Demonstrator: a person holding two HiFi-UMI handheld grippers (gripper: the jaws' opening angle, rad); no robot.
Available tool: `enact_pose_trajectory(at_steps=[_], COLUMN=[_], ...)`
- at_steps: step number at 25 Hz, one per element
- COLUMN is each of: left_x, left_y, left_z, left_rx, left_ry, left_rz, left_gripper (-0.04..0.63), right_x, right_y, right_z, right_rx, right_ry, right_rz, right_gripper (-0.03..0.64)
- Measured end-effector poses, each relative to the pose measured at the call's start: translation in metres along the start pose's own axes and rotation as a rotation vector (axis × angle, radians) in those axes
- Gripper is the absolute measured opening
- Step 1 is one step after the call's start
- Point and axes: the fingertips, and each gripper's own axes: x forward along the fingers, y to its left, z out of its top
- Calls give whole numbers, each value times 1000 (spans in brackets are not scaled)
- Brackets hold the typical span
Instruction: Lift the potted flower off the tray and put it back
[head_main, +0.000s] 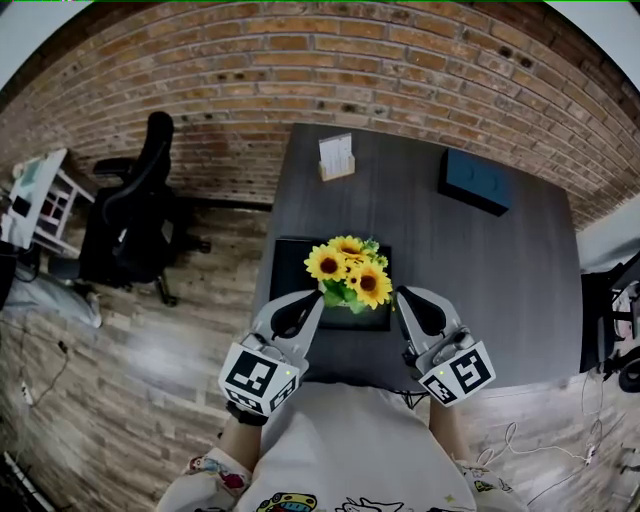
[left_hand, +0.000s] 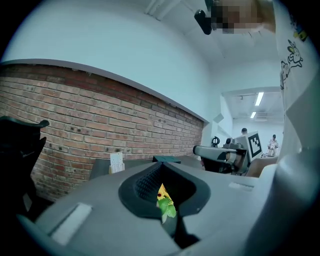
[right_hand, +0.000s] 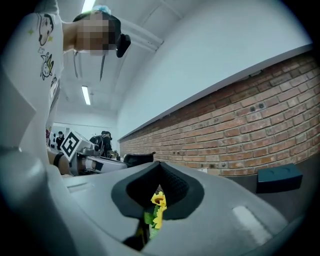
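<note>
The potted flower, a bunch of yellow sunflowers with green leaves, stands on a black tray near the table's front edge; the blooms hide its pot. My left gripper sits just left of the flowers and my right gripper just right of them, both apart from the plant. Each is shut with nothing between its jaws. In the left gripper view the jaws meet, with a sliver of flower showing beyond them. The right gripper view shows the same: closed jaws and sunflower behind.
A white card holder stands at the far left of the dark table, and a dark blue box at the far right. A black office chair is on the wood floor to the left. A brick wall lies behind.
</note>
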Motion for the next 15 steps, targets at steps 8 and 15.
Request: enact_pose_trajectory(at_steps=[8,15], left_x=[1,0], left_y=[6,9], left_z=[-6,-10], left_rx=[-19,-26], left_ry=[11,19], left_rz=[8,15], left_gripper=[17,17], right_x=[2,1], right_y=[0,-5], right_z=[-19,-26], right_rx=[-5,14], right_ry=[78,84], right_rz=[-1,-29], right_gripper=[2,2])
